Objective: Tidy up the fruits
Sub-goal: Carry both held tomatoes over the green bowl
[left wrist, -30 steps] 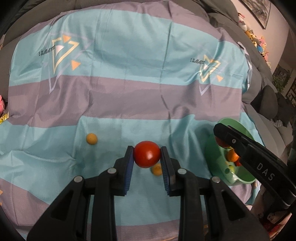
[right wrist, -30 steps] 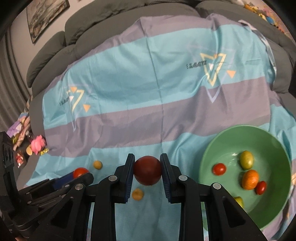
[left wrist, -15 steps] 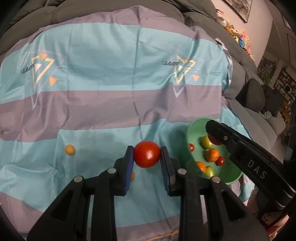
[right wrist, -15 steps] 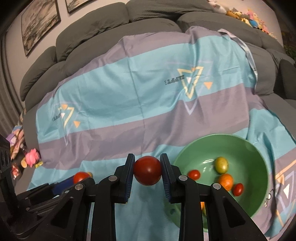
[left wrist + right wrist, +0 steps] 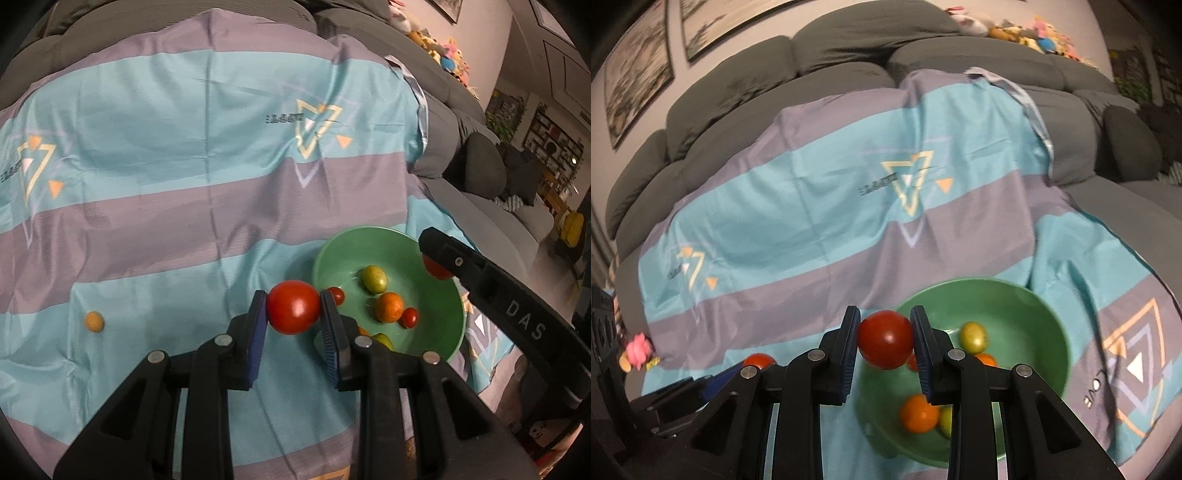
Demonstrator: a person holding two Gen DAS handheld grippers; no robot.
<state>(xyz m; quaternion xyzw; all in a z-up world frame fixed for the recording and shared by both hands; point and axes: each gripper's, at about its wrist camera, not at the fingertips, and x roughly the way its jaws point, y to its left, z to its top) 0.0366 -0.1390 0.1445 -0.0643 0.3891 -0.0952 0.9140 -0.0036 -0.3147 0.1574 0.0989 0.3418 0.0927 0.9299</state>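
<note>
The left gripper [image 5: 293, 314] has its jaws closed nearly all the way on a red tomato [image 5: 293, 307], which sits squarely between the two blue ribbed pads, bulging above and in front of them, hanging over the near left rim of the green bowl [image 5: 436, 242]. The right gripper [image 5: 885, 343] grips a second tomato [image 5: 885, 344] the same way, its jaws drawn in tight on the fruit's sides, held over the left edge of that bowl [image 5: 1045, 314]. Both tomatoes are smooth, glossy and round, each with a small highlight. In the left wrist view the right gripper's black plastic finger, marked DAS, crosses the bowl's right rim with a sliver of red fruit at its tip. The bowl is a shallow, matte, round dish; in it lie a yellow-green oval fruit [image 5: 373, 278], an orange citrus [image 5: 389, 306] with a dimpled skin, and two small red cherry tomatoes [image 5: 409, 317], with more fruit partly hidden behind the jaws. A small orange-yellow ball of fruit [image 5: 94, 321] lies alone on the cloth well to the left. The cloth [image 5: 184, 184] is a thin creased sheet in wide teal and mauve bands, printed with triangle emblems, spread over a grey ribbed sofa [image 5: 849, 55]. The grippers' bodies are black moulded plastic with silver rivets.
</note>
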